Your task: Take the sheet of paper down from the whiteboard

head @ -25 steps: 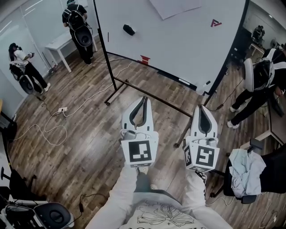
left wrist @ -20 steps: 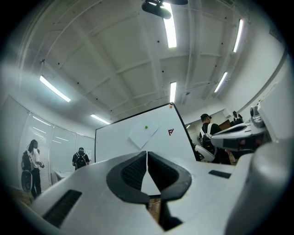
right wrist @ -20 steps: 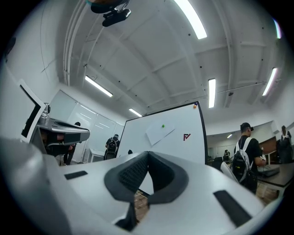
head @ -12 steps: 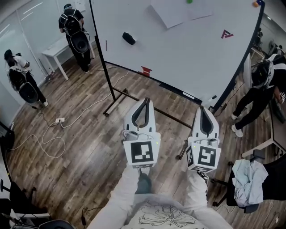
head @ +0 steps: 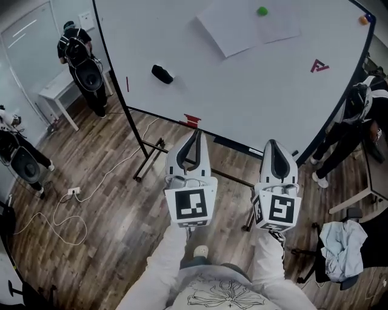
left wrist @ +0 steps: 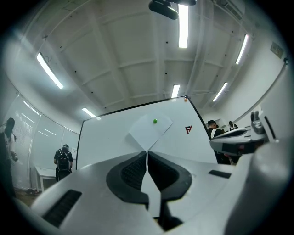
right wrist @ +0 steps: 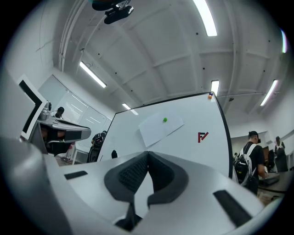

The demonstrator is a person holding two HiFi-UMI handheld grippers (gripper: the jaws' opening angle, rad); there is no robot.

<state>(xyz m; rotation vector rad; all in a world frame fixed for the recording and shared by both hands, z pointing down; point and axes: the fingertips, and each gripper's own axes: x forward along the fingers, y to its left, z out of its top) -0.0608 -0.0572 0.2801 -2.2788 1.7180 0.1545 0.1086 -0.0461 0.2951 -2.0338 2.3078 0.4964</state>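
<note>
A white sheet of paper (head: 245, 27) hangs tilted on the whiteboard (head: 242, 91), pinned by a green magnet (head: 262, 11). The sheet (left wrist: 150, 131) and its green magnet (left wrist: 155, 121) show ahead in the left gripper view, and the paper (right wrist: 161, 127) also in the right gripper view. My left gripper (head: 194, 132) and right gripper (head: 273, 144) are both shut and empty, side by side, held in front of the board's lower edge and well short of the sheet.
A black eraser (head: 162, 74), a red logo (head: 319, 65) and an orange magnet (head: 364, 19) sit on the board. Its black stand legs (head: 148, 160) cross the wooden floor. Several people stand around, left (head: 82, 63) and right (head: 364, 115). A chair with cloth (head: 342, 245) is right.
Both grippers and the head have moved forward toward the whiteboard; the board and paper appear closer and lower in the head view. Jaws stayed shut.
</note>
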